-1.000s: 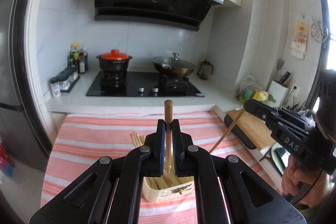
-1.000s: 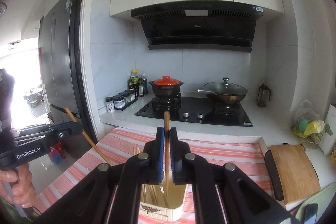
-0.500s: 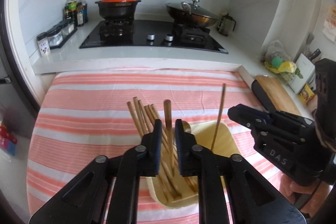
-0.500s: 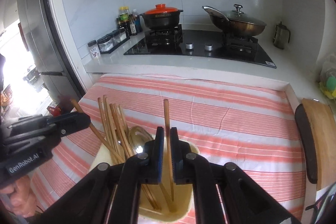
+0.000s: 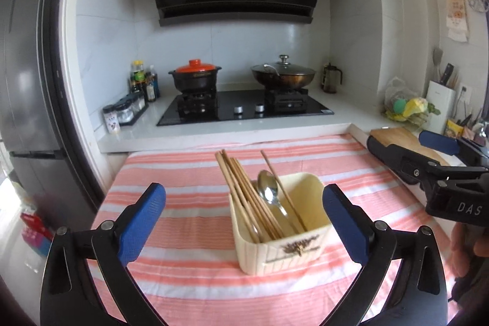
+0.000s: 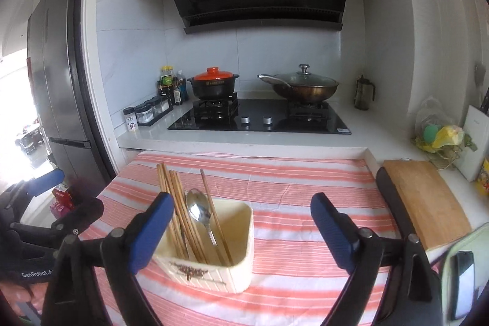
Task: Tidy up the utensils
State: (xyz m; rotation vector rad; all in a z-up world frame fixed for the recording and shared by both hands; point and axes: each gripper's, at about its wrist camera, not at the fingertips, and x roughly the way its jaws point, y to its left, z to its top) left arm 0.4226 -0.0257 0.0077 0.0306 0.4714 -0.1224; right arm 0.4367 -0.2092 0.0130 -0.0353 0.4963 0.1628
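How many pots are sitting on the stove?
2: a black pot with an orange lid on the left burner, and a lidded wok on the right burner of the stove.

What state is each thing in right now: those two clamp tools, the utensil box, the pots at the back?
Left hand-held gripper: jaws just opened wide, empty.
Right hand-held gripper: jaws just opened wide, empty.
Cream plastic utensil box: upright on the striped cloth.
Wooden chopsticks: leaning in the box.
Metal spoon: in the box, bowl end up.
Black clay pot: orange lid on.
Wok: glass lid on.
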